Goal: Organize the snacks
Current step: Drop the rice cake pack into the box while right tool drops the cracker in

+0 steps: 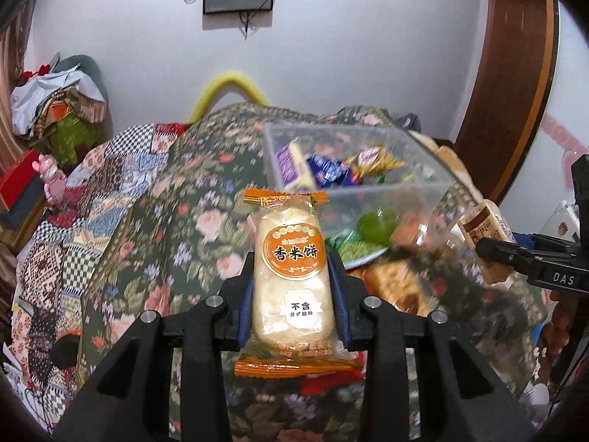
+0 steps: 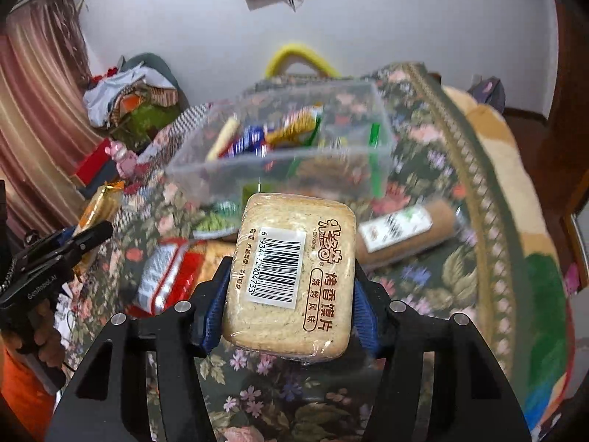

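Clearly both hands are loaded: the left gripper [image 1: 294, 280] is clenched on the long sides of an orange-ended rice cracker packet [image 1: 292, 276], which stands up between its jaws, while the right gripper [image 2: 291, 294] clasps a flat pack of toasted bun slices [image 2: 292, 276] across its width. Both packs look light, crinkly and slippery in their film, with brittle contents, so a mid-body hold with gentle pressure seems wisest. Just ahead of both jaws sits the clear plastic bin [image 1: 386, 188], half full, its near rim the edge to clear; loose packets clutter the floral bedspread [image 1: 176, 199] below, yet above the bin is free
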Demonstrator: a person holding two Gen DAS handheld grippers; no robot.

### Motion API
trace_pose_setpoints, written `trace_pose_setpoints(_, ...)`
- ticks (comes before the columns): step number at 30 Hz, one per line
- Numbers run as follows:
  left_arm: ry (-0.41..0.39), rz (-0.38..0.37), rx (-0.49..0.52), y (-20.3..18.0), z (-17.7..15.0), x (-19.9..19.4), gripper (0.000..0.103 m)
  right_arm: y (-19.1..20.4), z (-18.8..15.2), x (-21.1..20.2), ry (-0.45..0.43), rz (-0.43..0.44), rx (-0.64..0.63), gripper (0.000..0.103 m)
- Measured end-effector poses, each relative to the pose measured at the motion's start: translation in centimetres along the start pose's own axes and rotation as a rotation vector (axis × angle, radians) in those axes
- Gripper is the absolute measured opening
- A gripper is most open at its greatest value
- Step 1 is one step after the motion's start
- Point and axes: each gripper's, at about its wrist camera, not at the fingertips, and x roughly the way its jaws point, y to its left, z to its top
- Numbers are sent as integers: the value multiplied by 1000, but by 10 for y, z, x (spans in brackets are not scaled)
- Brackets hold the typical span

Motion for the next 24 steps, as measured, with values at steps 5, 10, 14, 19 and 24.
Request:
trace_pose_setpoints(5, -35, -19, -2, -11, 24, 2, 36, 3, 22, -8, -60, -24, -20, 55)
trace_pose_setpoints(10, -62, -34, 4, -21, 48, 10, 36, -3, 45, -13, -111, -35, -23, 55)
trace_pose_setpoints(14, -54, -44, 16, -27, 67, 23, 36, -6, 64, -12, -148, -53, -35, 55)
trace_pose_setpoints(19, -34, -53, 19, -30, 89, 49, 36, -9, 82, -3, -162, -61, -41, 55)
trace_pose_setpoints(24, -15, -51, 28, -34, 107, 85, 36, -12, 98, 16, -154, -68, -50, 55)
